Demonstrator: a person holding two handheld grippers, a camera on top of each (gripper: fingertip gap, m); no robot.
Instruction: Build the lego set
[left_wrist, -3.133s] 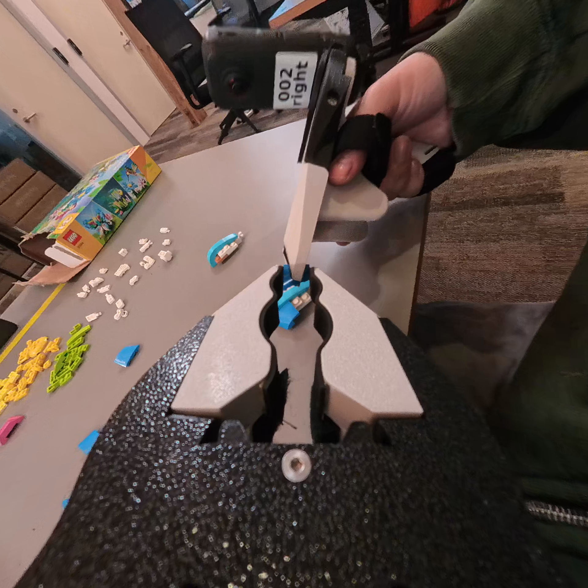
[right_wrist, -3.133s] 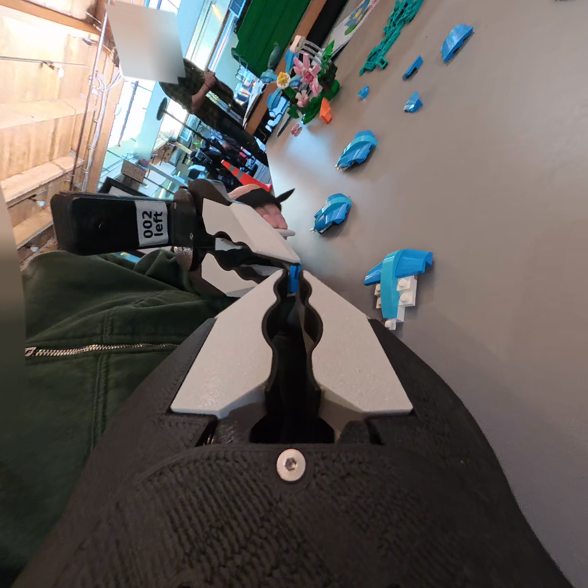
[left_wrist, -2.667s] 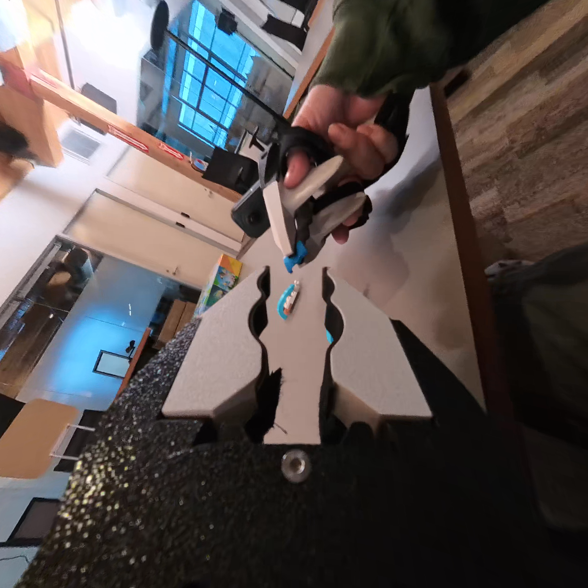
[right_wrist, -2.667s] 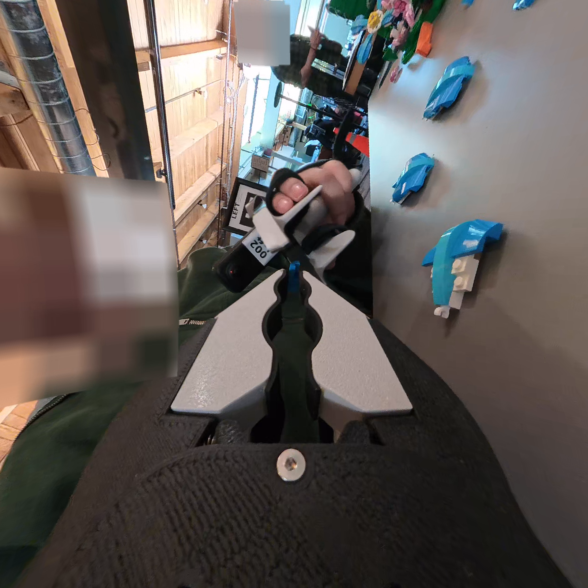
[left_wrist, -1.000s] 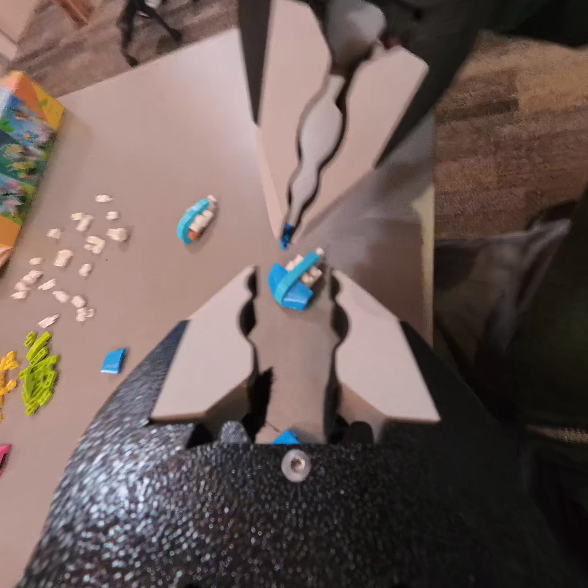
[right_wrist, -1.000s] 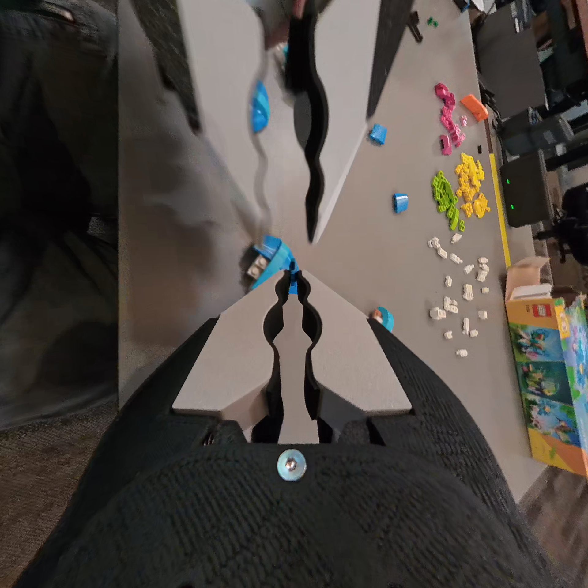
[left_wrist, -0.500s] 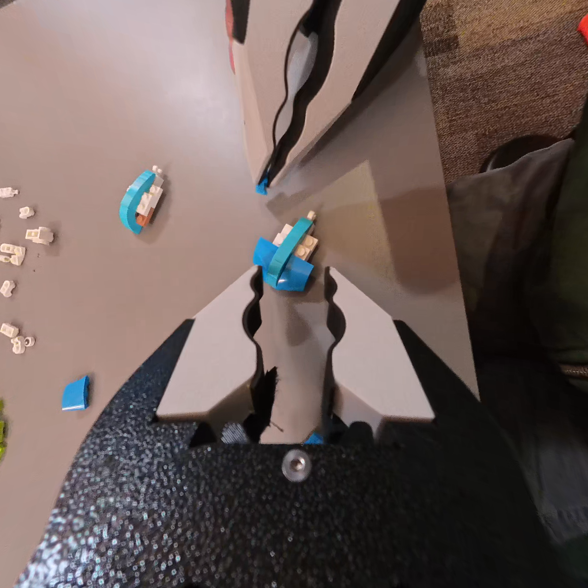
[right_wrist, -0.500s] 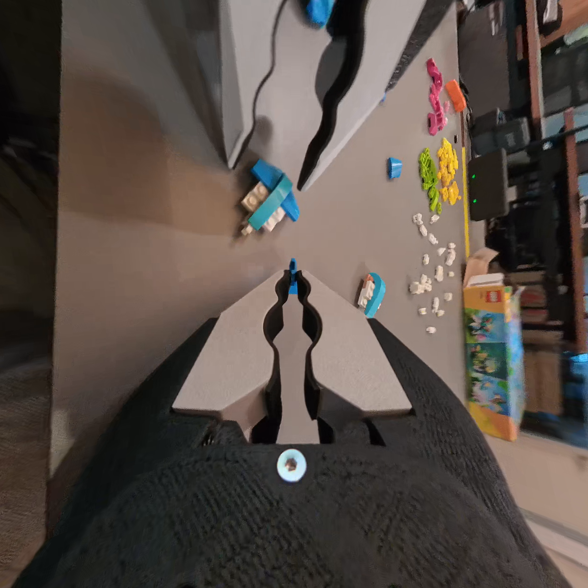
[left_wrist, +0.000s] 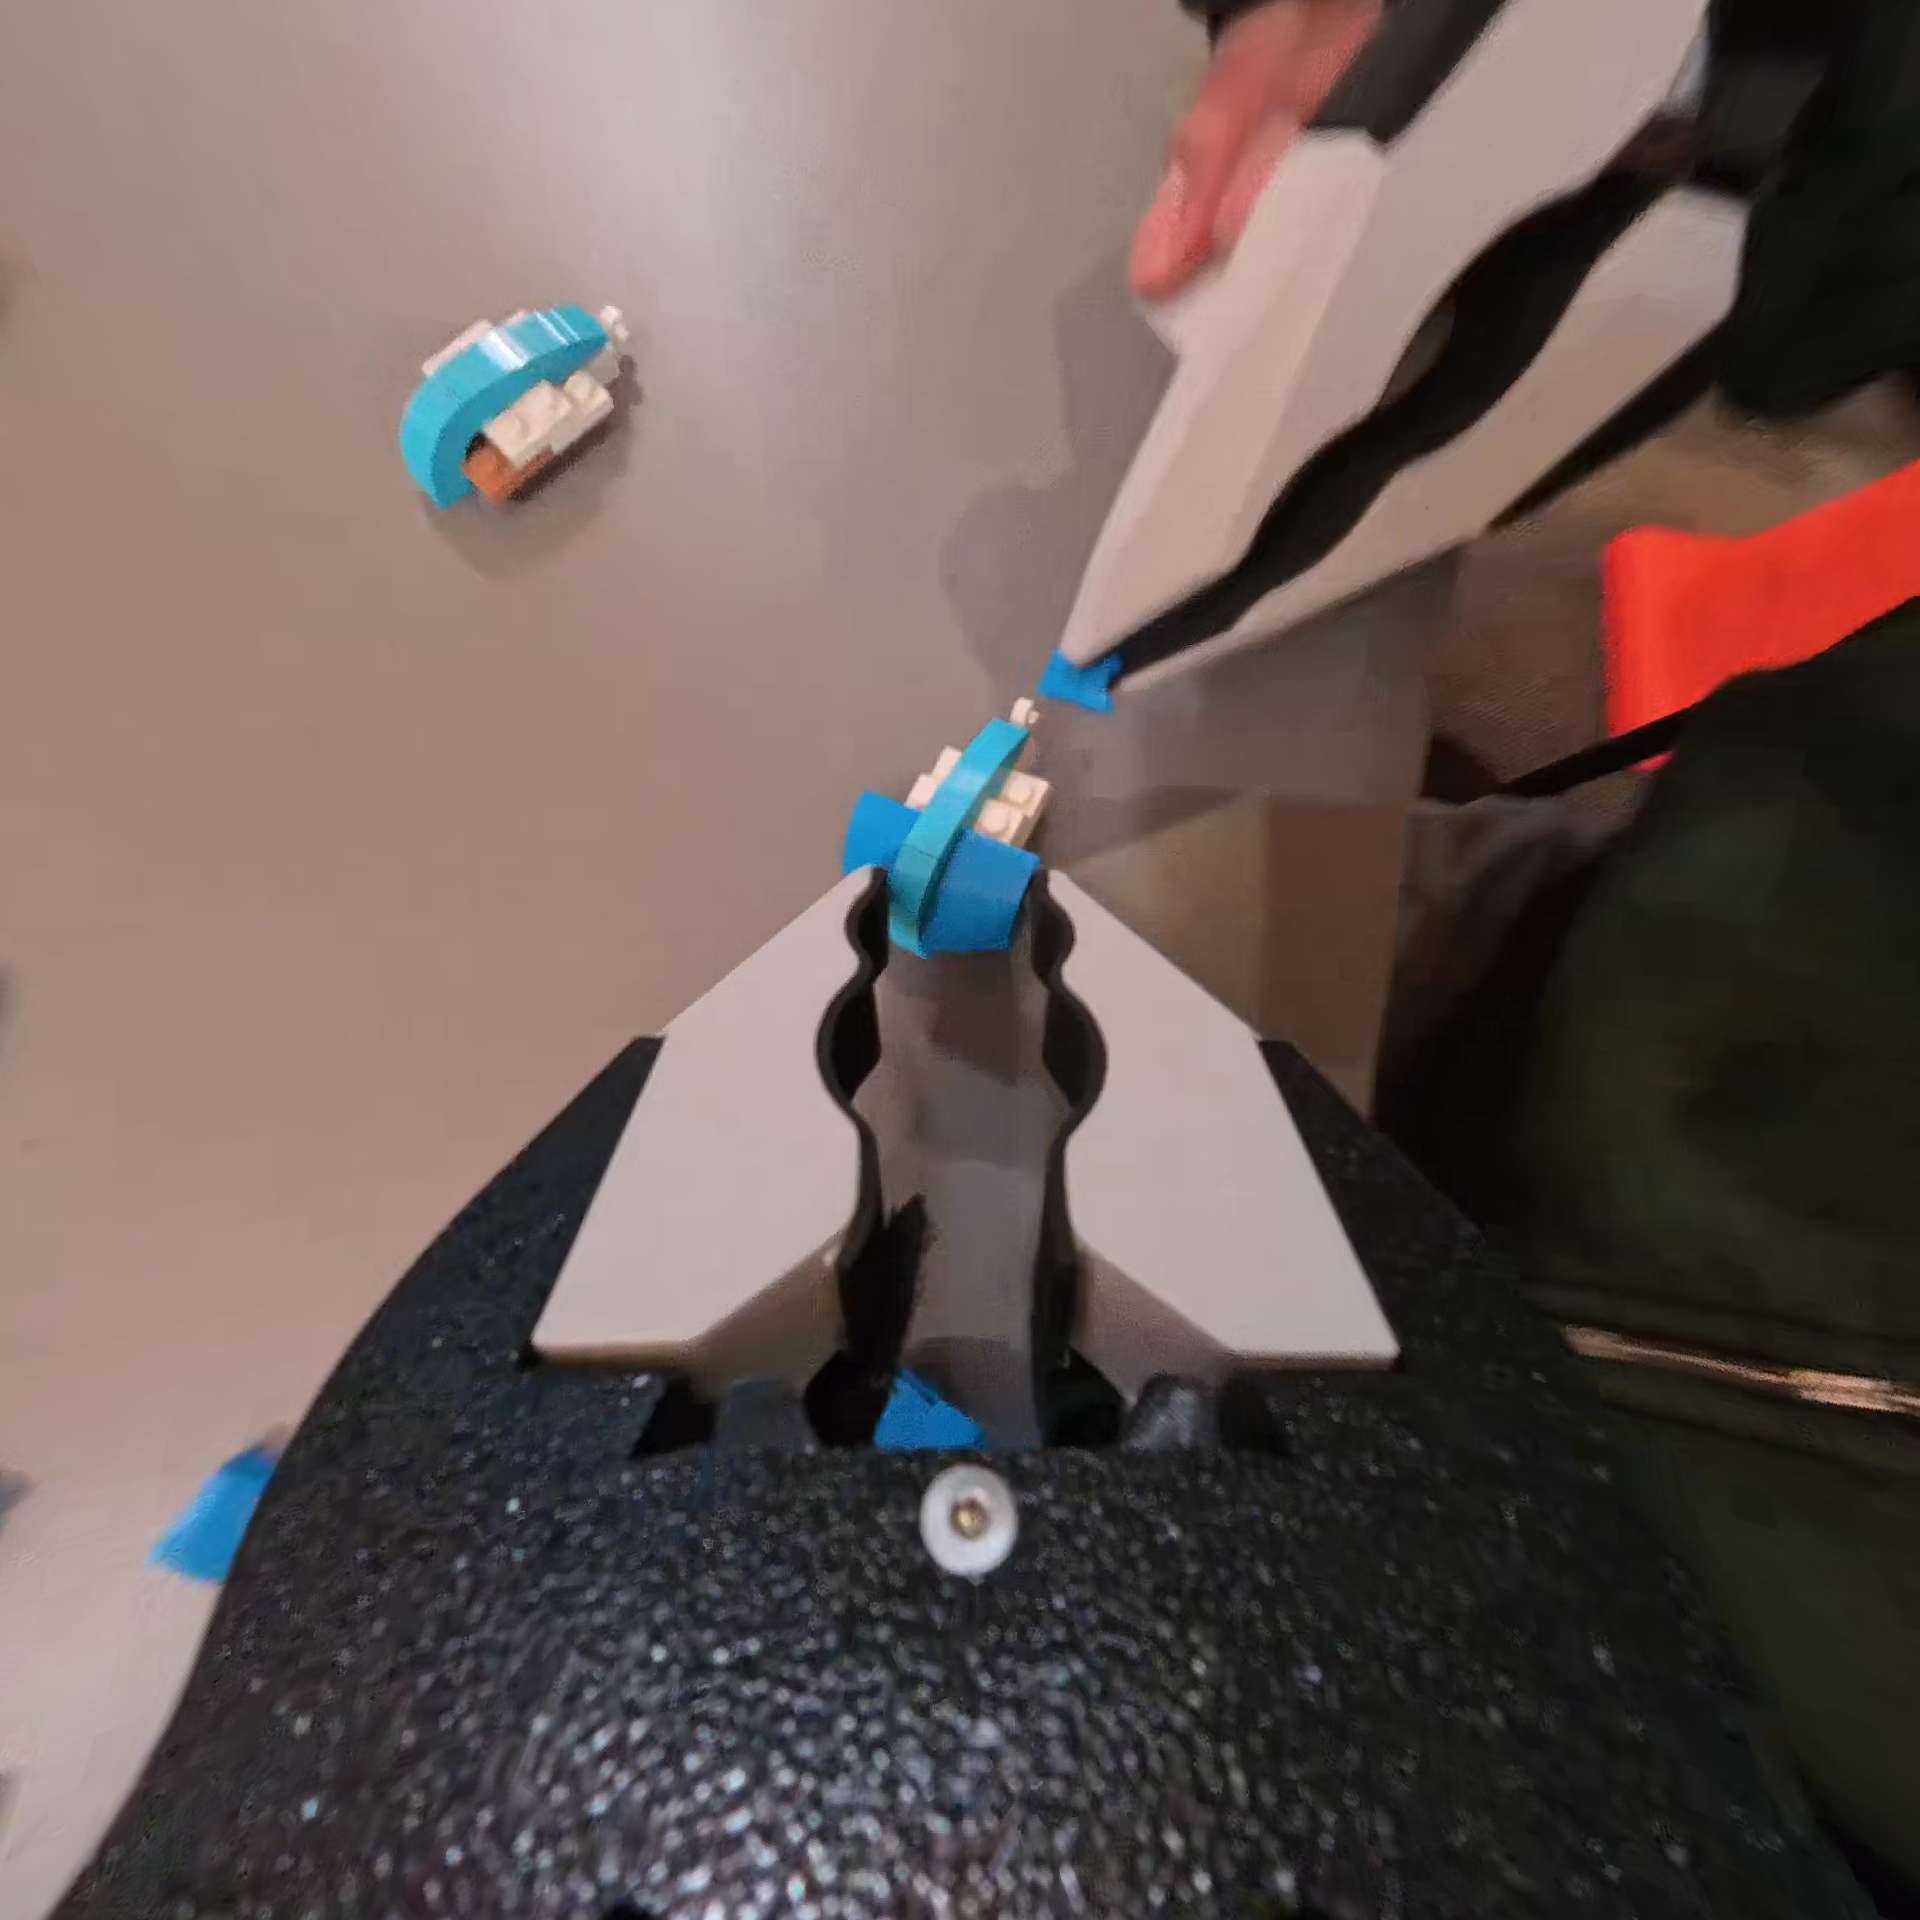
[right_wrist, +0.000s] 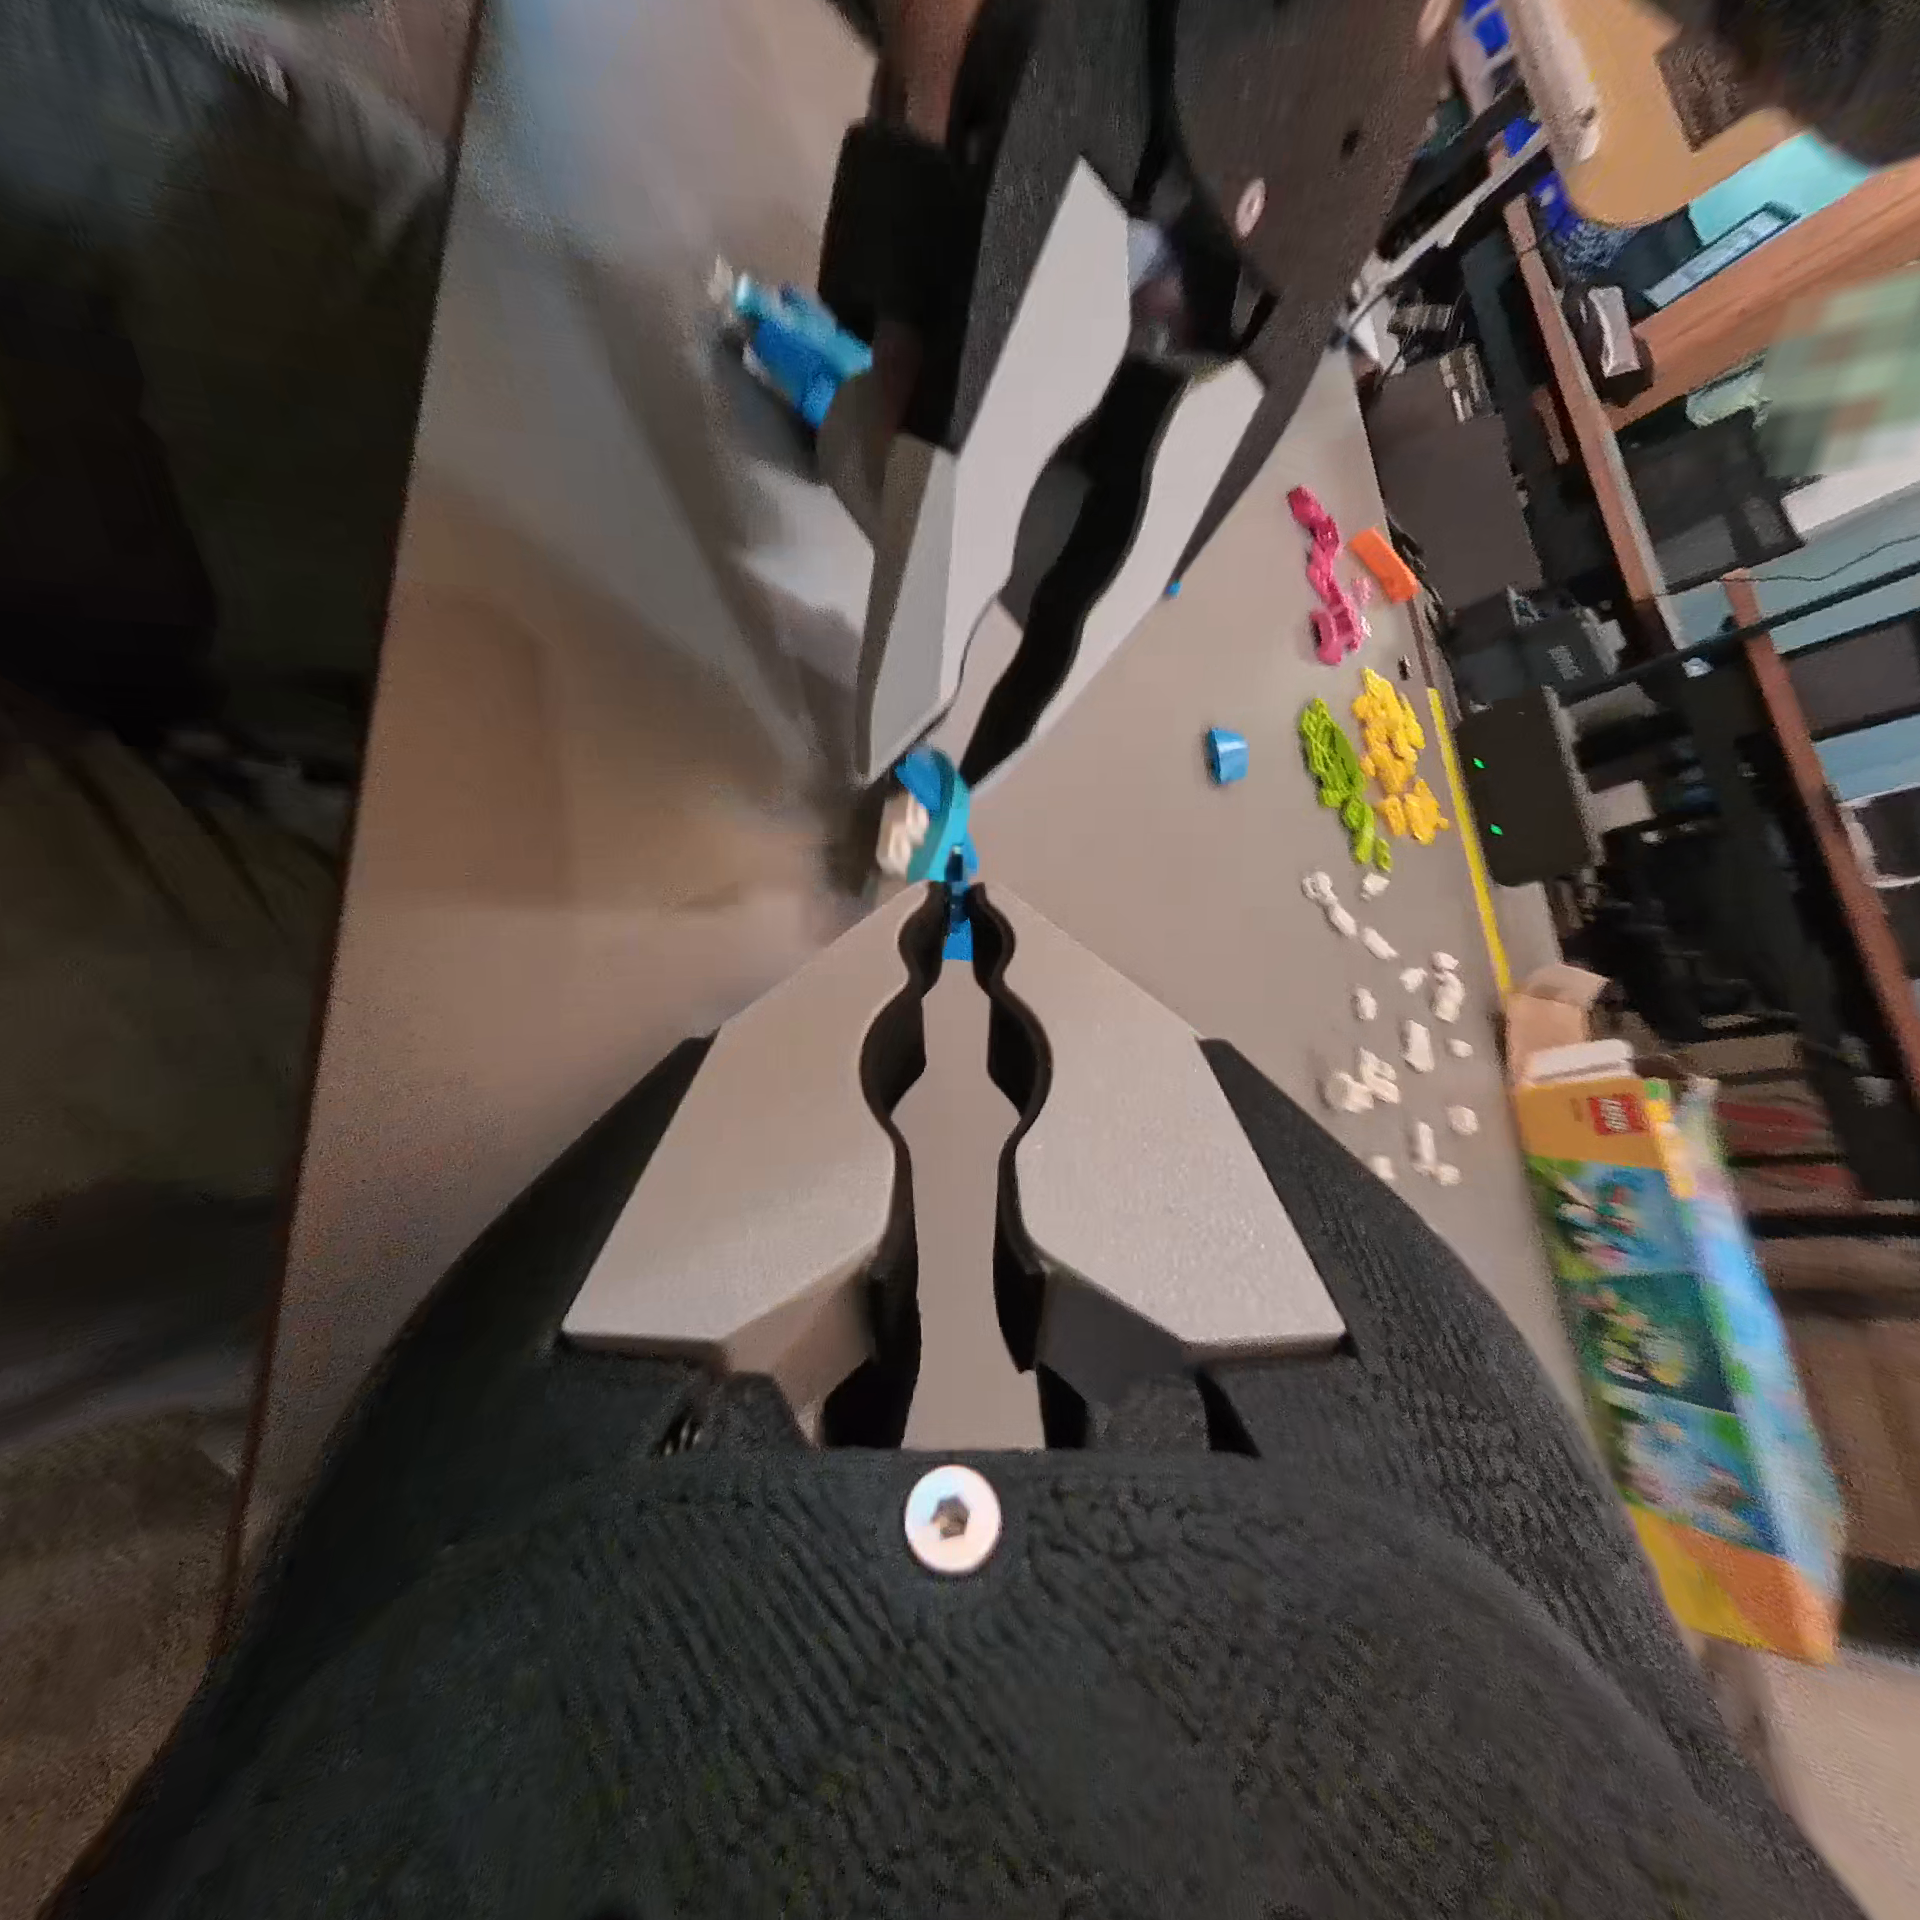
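The blue-and-white subassembly (left_wrist: 951, 842) lies on the surface (left_wrist: 312, 831) near its edge, a teal arch across darker blue curved pieces, white bricks on its far side. The left hand-held gripper (left_wrist: 956, 883) straddles its near end; the fingers look close to the blue sides, but whether they are pinching or just flanking cannot be told through the blur. Just beyond the subassembly, the right hand-held gripper (left_wrist: 1081, 681) is pressed together on a small blue piece (left_wrist: 1077, 686), held at the very tips. In the right wrist view that piece (right_wrist: 956, 930) sits between the tips of the right hand-held gripper (right_wrist: 956, 904), pointing at the subassembly (right_wrist: 930, 816), a small gap apparently left.

Judged step: seating the small piece on the subassembly's far end. To be done well: subassembly braced firmly by the left hand-held gripper so it is not pushed along the surface; piece squared to the studs before pressing; push kept straight, since a tip-only hold is likely to let the piece twist or pop out.

Left of the subassembly and well apart, a second teal, white and orange build (left_wrist: 514, 400) lies on the surface. Farther off in the right wrist view: loose white pieces (right_wrist: 1392, 1029), lime (right_wrist: 1335, 774), yellow (right_wrist: 1392, 753) and pink (right_wrist: 1325, 582) piles, a single blue piece (right_wrist: 1226, 753), the set's box (right_wrist: 1683, 1351).
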